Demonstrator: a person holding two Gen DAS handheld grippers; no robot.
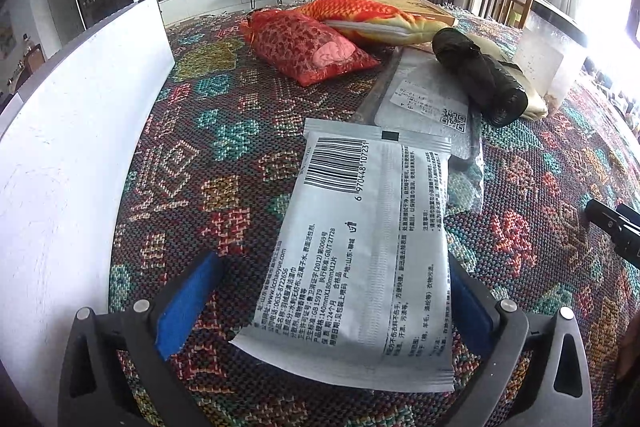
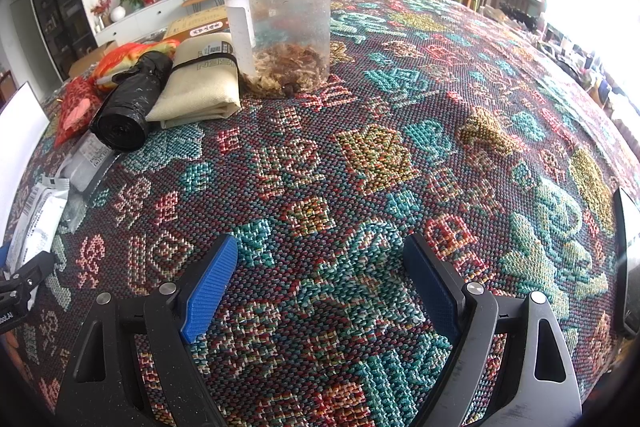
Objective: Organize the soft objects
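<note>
Left gripper (image 1: pixel 328 303) stands spread around the wipes packet (image 1: pixel 360 247) (lower centre); closing off-centre could crumple it. Right gripper (image 2: pixel 320 287) spread, empty.

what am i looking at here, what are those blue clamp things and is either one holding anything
They are two hand-held grippers, one in each of a person's hands, each with a camera looking along its blue-padded fingers. The left gripper is open around a white wipes packet lying on the patterned cloth, not squeezing it. The right gripper is open over bare cloth, holding nothing. Farther back: a red mesh bag, a fish-shaped cushion, a black bag roll, a folded beige cloth and a clear jar.
</note>
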